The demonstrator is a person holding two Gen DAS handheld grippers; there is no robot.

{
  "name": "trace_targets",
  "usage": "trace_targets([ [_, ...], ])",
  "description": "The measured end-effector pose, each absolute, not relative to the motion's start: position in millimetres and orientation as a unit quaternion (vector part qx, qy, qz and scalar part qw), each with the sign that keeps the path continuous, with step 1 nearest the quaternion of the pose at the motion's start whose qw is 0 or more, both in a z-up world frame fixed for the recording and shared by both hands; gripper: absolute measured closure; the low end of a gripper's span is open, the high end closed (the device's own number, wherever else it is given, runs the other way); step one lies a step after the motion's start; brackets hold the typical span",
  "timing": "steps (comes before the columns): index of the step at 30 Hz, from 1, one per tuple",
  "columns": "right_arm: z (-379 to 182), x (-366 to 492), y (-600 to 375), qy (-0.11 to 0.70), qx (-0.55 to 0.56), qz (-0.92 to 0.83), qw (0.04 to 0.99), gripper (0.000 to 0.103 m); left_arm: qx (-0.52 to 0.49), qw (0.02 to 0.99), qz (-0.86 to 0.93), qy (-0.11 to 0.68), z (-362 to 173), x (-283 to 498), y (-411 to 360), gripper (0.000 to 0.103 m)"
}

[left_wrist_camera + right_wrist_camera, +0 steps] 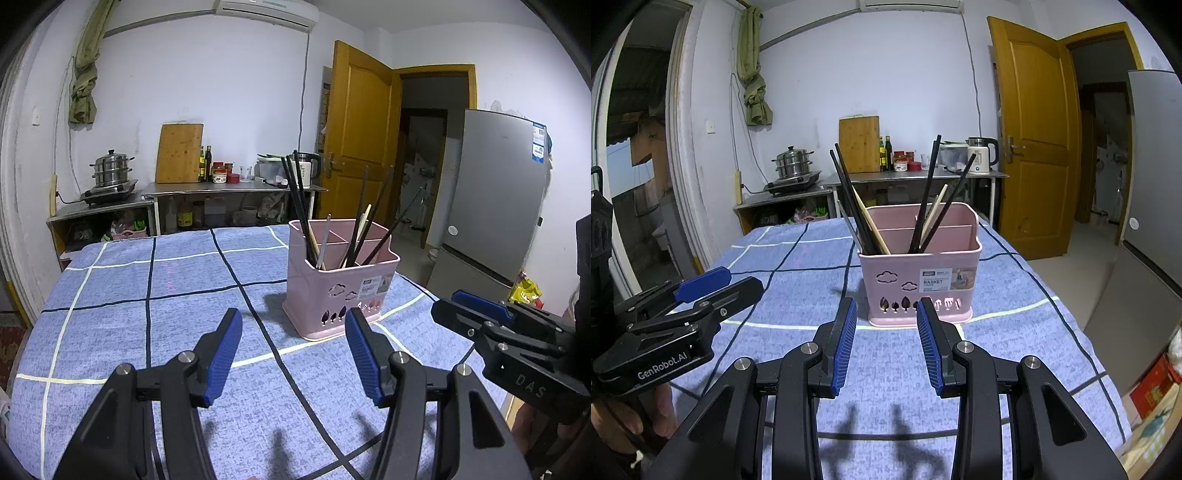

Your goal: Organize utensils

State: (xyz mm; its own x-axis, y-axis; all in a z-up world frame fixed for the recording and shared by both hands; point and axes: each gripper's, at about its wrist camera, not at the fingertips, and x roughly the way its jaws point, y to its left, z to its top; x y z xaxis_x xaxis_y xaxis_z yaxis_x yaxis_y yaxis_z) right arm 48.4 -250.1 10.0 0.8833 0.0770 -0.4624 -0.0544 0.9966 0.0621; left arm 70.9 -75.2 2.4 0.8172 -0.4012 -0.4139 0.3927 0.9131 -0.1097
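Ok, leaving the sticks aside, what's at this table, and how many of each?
Basket: 1
Cloth: 1
Hand-held grippers: 2
Total: 4

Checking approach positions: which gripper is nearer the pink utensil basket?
Right, by a little. The right gripper faces the pink basket head-on, its tips just short of the base. The left gripper sits off to the basket's left, slightly farther back. Both are open and empty.
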Motion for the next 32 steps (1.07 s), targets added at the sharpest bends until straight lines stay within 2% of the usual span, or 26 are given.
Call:
trace_targets([
  [32, 2.5, 48.7, -252.2, 0.246, 0.022, 0.033, 0.969, 0.068, -0.018, 0.956, -0.194, 0.220, -2.2, 68.9, -78.4, 0.043],
])
